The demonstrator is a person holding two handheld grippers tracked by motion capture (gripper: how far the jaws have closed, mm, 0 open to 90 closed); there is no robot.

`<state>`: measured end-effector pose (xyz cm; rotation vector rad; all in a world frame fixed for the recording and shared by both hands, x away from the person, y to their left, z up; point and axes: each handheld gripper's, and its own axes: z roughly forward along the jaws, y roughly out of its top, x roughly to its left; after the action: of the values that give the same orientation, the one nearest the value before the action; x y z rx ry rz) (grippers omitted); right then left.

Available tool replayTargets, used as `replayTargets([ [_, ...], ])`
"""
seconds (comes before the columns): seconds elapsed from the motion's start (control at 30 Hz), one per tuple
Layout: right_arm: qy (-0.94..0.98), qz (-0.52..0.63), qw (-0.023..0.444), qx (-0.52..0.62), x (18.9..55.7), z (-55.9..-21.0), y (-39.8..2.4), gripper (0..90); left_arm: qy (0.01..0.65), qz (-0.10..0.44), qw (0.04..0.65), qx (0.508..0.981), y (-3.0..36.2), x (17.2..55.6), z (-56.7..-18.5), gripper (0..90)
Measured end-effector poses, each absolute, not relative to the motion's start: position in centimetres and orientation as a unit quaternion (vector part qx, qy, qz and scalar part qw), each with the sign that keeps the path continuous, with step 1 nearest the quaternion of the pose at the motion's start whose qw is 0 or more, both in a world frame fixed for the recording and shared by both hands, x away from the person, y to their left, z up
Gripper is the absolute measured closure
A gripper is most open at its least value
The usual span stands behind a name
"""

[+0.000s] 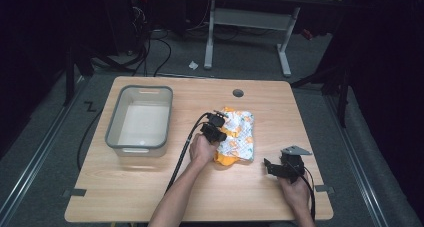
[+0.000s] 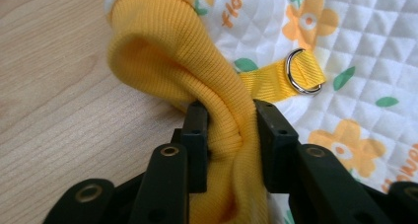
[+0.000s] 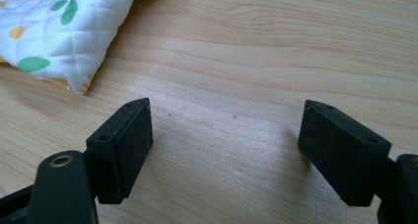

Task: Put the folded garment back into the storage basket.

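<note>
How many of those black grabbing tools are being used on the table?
2. The left gripper has its jaws pinched on the yellow ribbed edge of the flowered garment; the right gripper rests open on bare wood.

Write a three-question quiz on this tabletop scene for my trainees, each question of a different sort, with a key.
1. True or false: the left gripper is shut on the yellow ribbed cuff of the quilted flower-print garment.
2. Multiple choice: what lies between the jaws of the right gripper? A) the garment B) bare wooden table C) the metal ring
3. Short answer: on which side of the garment, in the high view, does the grey bin stand?

Key
1. True; the pads pinch the cuff from both sides.
2. B; the jaws stand wide apart over bare wood, beside the garment.
3. On its left, apart from it.
</note>
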<state>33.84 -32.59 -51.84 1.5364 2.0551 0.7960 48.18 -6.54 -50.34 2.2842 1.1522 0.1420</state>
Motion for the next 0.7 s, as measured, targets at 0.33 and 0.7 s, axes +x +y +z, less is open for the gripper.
replayTargets([
  [0.33,0.745,0.289,0.225,0.558,33.8,-51.8,-32.6,21.2,0.434,0.036,0.333,0.836,-4.9,48.2,-49.3,77.2],
  [0.7,0.746,0.289,0.226,0.556,33.8,-51.8,-32.6,21.2,0.416,0.036,0.376,0.827,-4.3,47.5,-46.8,77.7],
])
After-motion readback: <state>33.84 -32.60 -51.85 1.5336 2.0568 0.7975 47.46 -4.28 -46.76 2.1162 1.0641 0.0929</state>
